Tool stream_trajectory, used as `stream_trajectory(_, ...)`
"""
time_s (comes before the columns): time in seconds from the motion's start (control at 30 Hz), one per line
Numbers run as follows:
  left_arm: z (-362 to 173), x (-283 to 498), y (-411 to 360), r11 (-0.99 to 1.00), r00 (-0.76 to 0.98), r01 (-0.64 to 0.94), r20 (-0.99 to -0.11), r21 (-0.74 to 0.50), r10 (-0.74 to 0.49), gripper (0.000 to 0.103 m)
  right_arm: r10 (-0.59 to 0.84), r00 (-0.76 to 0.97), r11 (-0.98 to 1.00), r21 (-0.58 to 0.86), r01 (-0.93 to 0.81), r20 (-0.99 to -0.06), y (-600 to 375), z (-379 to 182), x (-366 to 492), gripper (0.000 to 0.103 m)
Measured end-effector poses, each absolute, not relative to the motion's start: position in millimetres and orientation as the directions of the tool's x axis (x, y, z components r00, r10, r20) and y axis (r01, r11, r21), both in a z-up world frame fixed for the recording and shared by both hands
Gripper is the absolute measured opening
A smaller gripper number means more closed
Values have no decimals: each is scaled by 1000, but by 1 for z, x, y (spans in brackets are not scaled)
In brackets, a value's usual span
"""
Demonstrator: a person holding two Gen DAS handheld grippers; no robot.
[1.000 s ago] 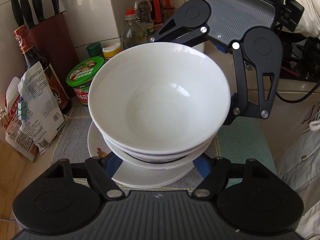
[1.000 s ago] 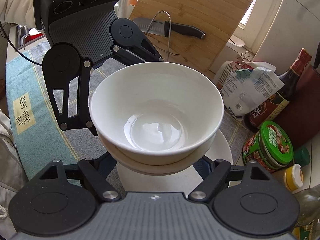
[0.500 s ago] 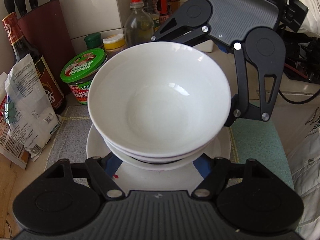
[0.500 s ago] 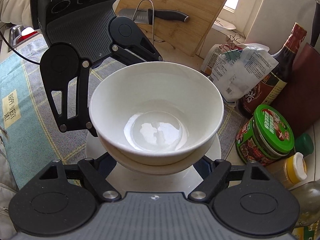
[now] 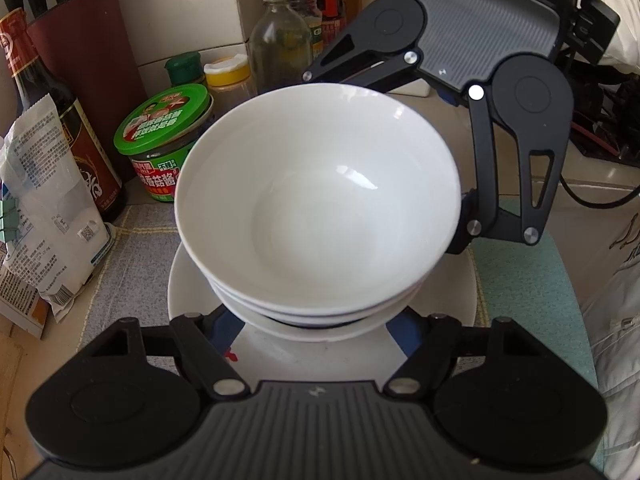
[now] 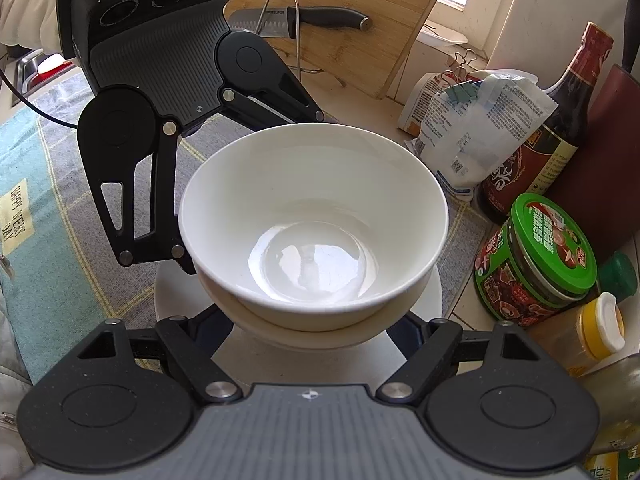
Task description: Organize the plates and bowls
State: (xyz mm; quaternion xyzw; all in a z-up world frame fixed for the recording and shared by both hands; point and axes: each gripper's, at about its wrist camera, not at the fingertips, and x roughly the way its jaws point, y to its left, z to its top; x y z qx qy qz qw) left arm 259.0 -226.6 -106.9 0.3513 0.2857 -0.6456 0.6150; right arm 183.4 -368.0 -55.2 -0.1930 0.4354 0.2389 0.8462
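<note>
Gripping stacked white bowls (image 5: 316, 216) from opposite sides: left gripper (image 5: 316, 332) and right gripper (image 6: 316, 332) both clamped underneath; white plate (image 5: 180, 280) just below.

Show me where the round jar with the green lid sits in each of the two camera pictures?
Left wrist view: the round jar with the green lid stands at the left, beside the stack of white bowls.
Right wrist view: the jar stands at the right of the same stack.
Shared landmark: the dark sauce bottle with the red cap behind the jar.
</note>
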Motion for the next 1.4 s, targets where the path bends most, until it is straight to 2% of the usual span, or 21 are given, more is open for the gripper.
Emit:
stream_trajectory(0.4, -109, 259, -228, -72, 10, 995, -807, 65, -591, 76, 236, 501, 816, -110, -567, -833, -369, -60, 185, 86)
stream_trajectory(0.47, -108, 258, -227, -67, 16, 995, -806, 69, -592, 76, 241, 501, 819, -103, -564, -831, -370, -59, 185, 88)
stream_trajectory(0.5, -108, 257, -227, -64, 20, 995, -805, 72, -592, 77, 246, 501, 820, -98, -565, -830, -370, -59, 185, 93)
stream_trajectory(0.53, -108, 256, -227, -60, 28, 995, -803, 79, -595, 78, 248, 507, 820, -100, -564, -825, -370, -58, 184, 102)
stream_trajectory(0.57, -107, 254, -225, -54, 42, 994, -796, 93, -604, 87, 248, 513, 819, -106, -564, -822, -369, -57, 183, 103)
stream_trajectory(0.63, -102, 250, -220, -46, 54, 993, -780, 105, -623, 94, 245, 519, 812, -119, -571, -819, -368, -55, 180, 103)
stream_trajectory(0.8, -89, 241, -204, 45, 143, 988, -762, 148, -632, 96, 224, 531, 817, -140, -560, -817, -369, -51, 172, 103)
stream_trajectory(0.93, -71, 224, -177, 162, 274, 961, -689, 224, -671, 99, 177, 565, 836, -180, -518, -806, -367, -42, 159, 103)
stream_trajectory(0.97, -64, 219, -168, 201, 314, 949, -653, 243, -689, 103, 157, 580, 847, -193, -495, -799, -365, -38, 155, 103)
stream_trajectory(1.03, -52, 208, -153, 257, 365, 930, -587, 263, -723, 102, 103, 618, 871, -230, -434, -779, -358, -29, 144, 103)
stream_trajectory(1.2, -29, 185, -129, 372, 417, 908, -481, 191, -771, 102, -20, 682, 931, -262, -254, -731, -332, -6, 117, 103)
stream_trajectory(1.3, -22, 172, -124, 509, 517, 846, -473, 156, -713, 102, -134, 691, 972, -229, -48, -710, -317, 1, 105, 103)
stream_trajectory(1.4, -18, 166, -119, 587, 524, 807, -537, 66, -661, 102, -260, 659, 965, -164, 205, -706, -304, 1, 89, 103)
